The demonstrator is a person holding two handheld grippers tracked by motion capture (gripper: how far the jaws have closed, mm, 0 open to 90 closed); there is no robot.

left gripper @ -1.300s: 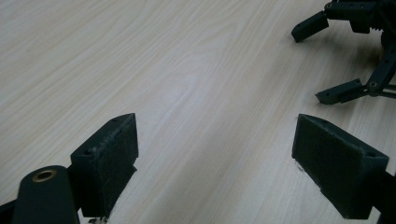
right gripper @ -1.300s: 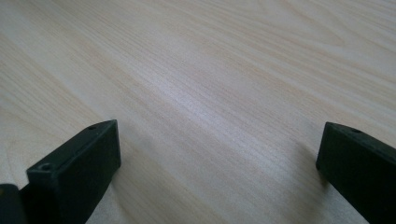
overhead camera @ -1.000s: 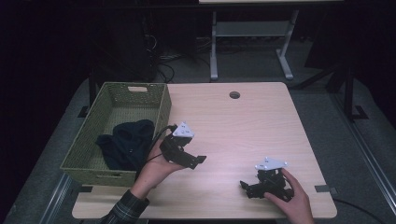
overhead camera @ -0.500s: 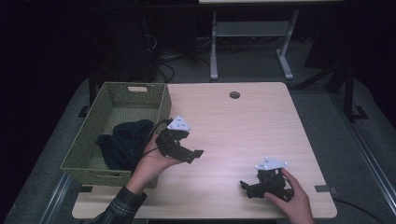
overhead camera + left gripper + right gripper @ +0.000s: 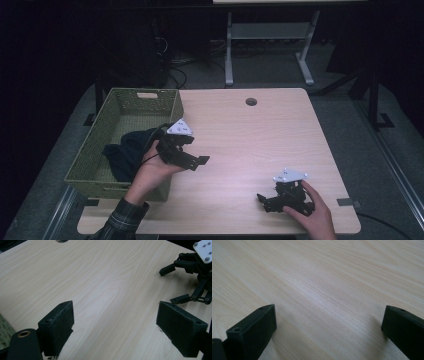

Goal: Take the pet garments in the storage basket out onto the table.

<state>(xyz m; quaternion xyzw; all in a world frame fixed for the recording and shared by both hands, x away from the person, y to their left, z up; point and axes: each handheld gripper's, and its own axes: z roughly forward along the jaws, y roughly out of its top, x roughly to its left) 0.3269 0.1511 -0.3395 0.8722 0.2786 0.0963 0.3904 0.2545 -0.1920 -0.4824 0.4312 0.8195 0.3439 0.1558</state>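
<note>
Dark cloth [image 5: 127,150] in green basket [image 5: 150,107]: left gripper [image 5: 192,152] beside it, right gripper [image 5: 267,200] resting, both wide and empty (pick-up step likely next; left must turn basketward).

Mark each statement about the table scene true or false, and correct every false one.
1. The dark cloth lies inside the green basket. True.
2. The left gripper holds the cloth between its jaws. False: its jaws stand open with nothing between them.
3. The right gripper is low over the wooden table near its front edge. True.
4. The right gripper is shut. False: the right gripper view shows its jaws wide apart.
5. The basket stands at the table's right side. False: it is at the left.
</note>
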